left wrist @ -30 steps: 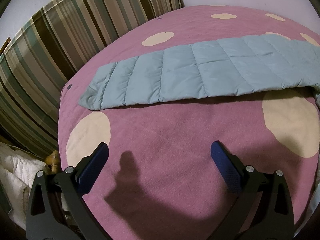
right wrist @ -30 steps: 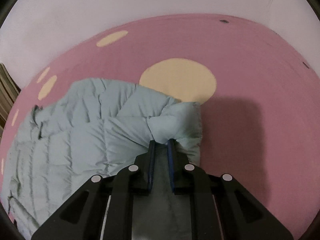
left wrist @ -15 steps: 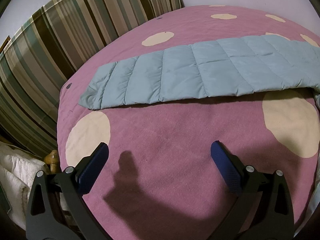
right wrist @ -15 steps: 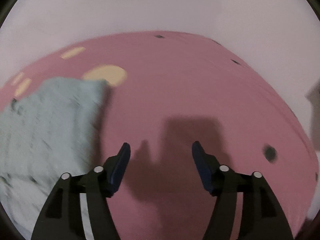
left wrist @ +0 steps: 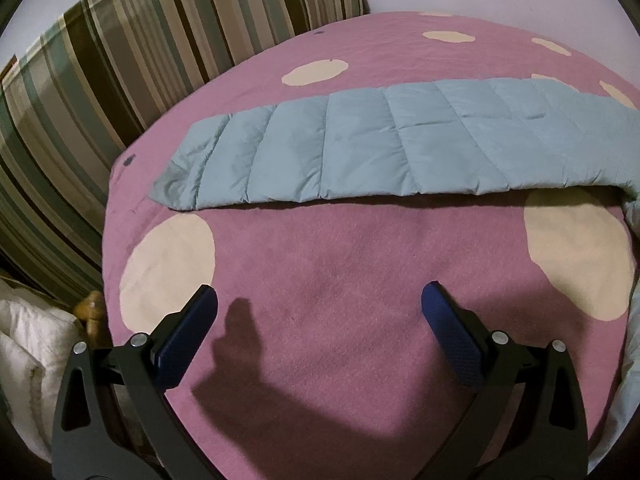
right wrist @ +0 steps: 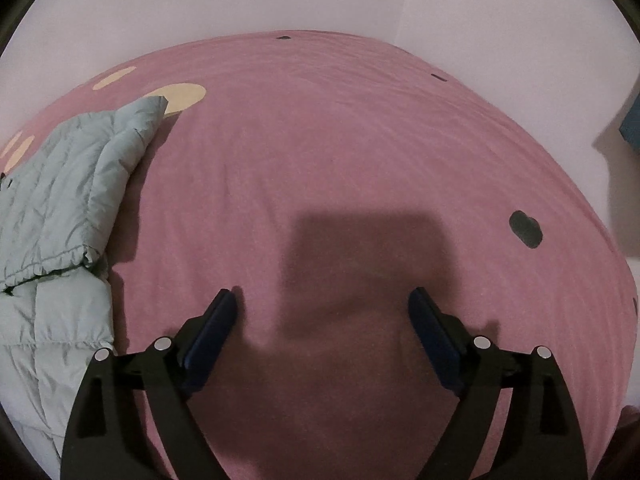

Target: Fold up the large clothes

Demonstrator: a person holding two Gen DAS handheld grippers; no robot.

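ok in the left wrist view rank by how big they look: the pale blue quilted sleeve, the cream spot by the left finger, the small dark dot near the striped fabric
1. Pale blue quilted sleeve, largest by far.
2. Cream spot, though it lies nearer the camera, which inflates it.
3. Small dark dot, smallest.

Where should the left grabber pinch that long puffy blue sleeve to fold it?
Probably at the cuff end of the long quilted light-blue jacket sleeve, the narrow tip at the view's left. It lies flat and free on the pink spotted blanket. The open left gripper could come from the near side and slide one finger under that edge.
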